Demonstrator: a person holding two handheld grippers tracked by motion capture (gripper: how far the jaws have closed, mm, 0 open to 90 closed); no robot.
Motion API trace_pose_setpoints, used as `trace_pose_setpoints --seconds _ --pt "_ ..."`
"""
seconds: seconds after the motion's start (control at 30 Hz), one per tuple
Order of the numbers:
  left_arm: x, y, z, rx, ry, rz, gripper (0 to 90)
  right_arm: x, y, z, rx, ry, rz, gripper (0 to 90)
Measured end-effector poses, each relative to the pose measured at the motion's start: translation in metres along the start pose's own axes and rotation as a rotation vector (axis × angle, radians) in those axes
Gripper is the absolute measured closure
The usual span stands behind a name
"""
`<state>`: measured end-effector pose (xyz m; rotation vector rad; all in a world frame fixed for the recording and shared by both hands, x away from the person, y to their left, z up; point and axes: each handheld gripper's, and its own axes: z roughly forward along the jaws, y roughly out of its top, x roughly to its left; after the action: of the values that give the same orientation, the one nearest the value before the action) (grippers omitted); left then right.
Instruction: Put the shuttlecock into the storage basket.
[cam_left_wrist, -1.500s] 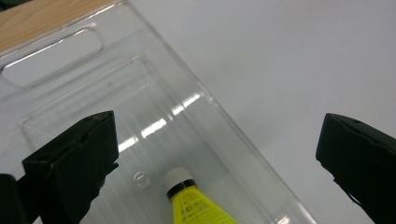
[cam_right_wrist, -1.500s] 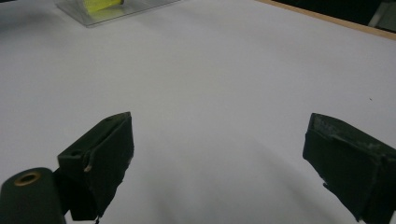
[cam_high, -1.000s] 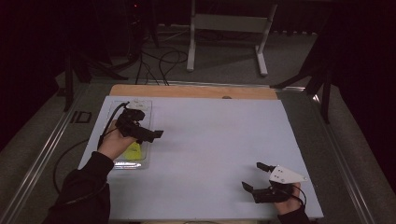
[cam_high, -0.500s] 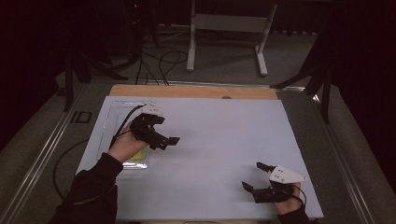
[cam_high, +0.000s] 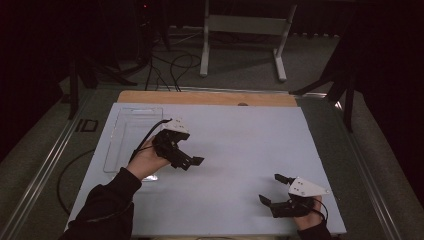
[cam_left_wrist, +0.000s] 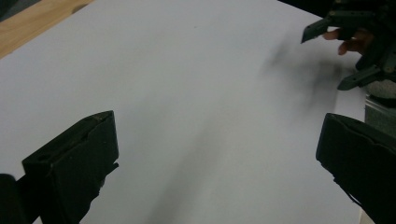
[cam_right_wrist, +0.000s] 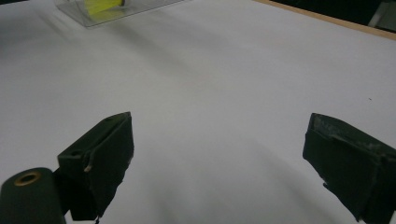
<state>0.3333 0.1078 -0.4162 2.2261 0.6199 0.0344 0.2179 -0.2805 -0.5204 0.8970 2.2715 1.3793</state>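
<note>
- The left gripper (cam_high: 192, 161) hangs over the white sheet (cam_high: 240, 145), left of centre, just right of the clear tray (cam_high: 127, 131); its jaws point toward 4 o'clock.
- In the left gripper view its jaws stand spread wide, nothing between them but bare sheet.
- The left hand (cam_high: 147, 159) grips it from behind, dark sleeve (cam_high: 105, 205) running in from 7 o'clock, and the cable loops up over the hand.
- The right gripper (cam_high: 272, 189) sits near the sheet's 5 o'clock corner, jaws pointing toward 10 o'clock.
- Its jaws are spread wide too, empty, as the right gripper view shows; the grey plate rides on top.
- The tray lies at the sheet's 9 o'clock side, long edge running toward 12 o'clock, well apart from the right gripper.
- In the right gripper view a yellow thing (cam_right_wrist: 103, 5) lies in the tray at about 11 o'clock; what it is cannot be told.
- In the left gripper view the right gripper shows at 2 o'clock, with fingertips (cam_left_wrist: 349, 43) behind it.
- A strip of wooden table (cam_high: 205, 97) shows beyond the sheet at 12 o'clock.
</note>
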Motion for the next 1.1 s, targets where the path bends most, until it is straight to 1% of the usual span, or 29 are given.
trace_pose_setpoints --seconds 0.03,0.1,0.13,0.2,0.27,0.3,0.5,0.63,0.73,0.77,0.8,0.9,1.07,1.1 --pt "-0.002 0.0 0.002 0.009 -0.003 0.009 0.0 0.0 0.0 0.0 0.0 0.0 0.0 8.8" --pt "-0.006 -0.002 0.005 0.004 -0.013 0.029 0.0 0.0 0.0 0.0 0.001 0.0 0.001 8.8" --pt "-0.008 -0.003 0.007 0.004 -0.012 0.032 0.0 0.0 0.0 0.0 0.001 0.0 0.0 8.8" --pt "-0.011 -0.005 0.011 0.002 -0.027 0.042 0.0 0.0 0.0 0.0 0.001 0.001 -0.001 8.8" --pt "-0.015 -0.008 0.014 -0.001 -0.026 0.054 0.0 0.0 0.0 0.0 0.001 -0.001 -0.003 8.8" --pt "-0.017 -0.01 0.016 0.0 -0.032 0.057 0.0 0.0 0.0 0.0 0.001 -0.001 -0.003 8.8" --pt "-0.023 -0.022 0.021 -0.003 -0.056 0.057 0.0 0.001 0.0 0.0 0.001 0.001 -0.004 8.8" --pt "-0.026 -0.031 0.022 -0.002 -0.076 0.043 0.0 0.001 0.001 0.0 -0.001 -0.001 -0.009 8.8" --pt "-0.029 -0.039 0.022 0.003 -0.083 0.035 0.0 0.001 0.001 0.0 0.0 -0.001 -0.011 8.9" --pt "-0.029 -0.039 0.022 0.003 -0.083 0.035 0.0 0.001 0.001 0.0 0.0 -0.001 -0.011 8.9" --pt "-0.03 -0.046 0.021 0.003 -0.092 0.027 0.0 0.001 0.001 0.0 0.002 0.0 -0.009 8.8" --pt "-0.032 -0.055 0.019 0.003 -0.096 0.019 0.0 0.002 0.001 0.0 0.005 0.001 -0.011 8.8" --pt "-0.038 -0.07 0.015 0.002 -0.097 0.015 0.0 0.002 0.001 0.0 0.007 0.002 -0.011 8.9" --pt "-0.039 -0.072 0.015 0.007 -0.098 0.016 0.0 0.002 0.001 0.0 0.008 0.003 -0.011 8.9"
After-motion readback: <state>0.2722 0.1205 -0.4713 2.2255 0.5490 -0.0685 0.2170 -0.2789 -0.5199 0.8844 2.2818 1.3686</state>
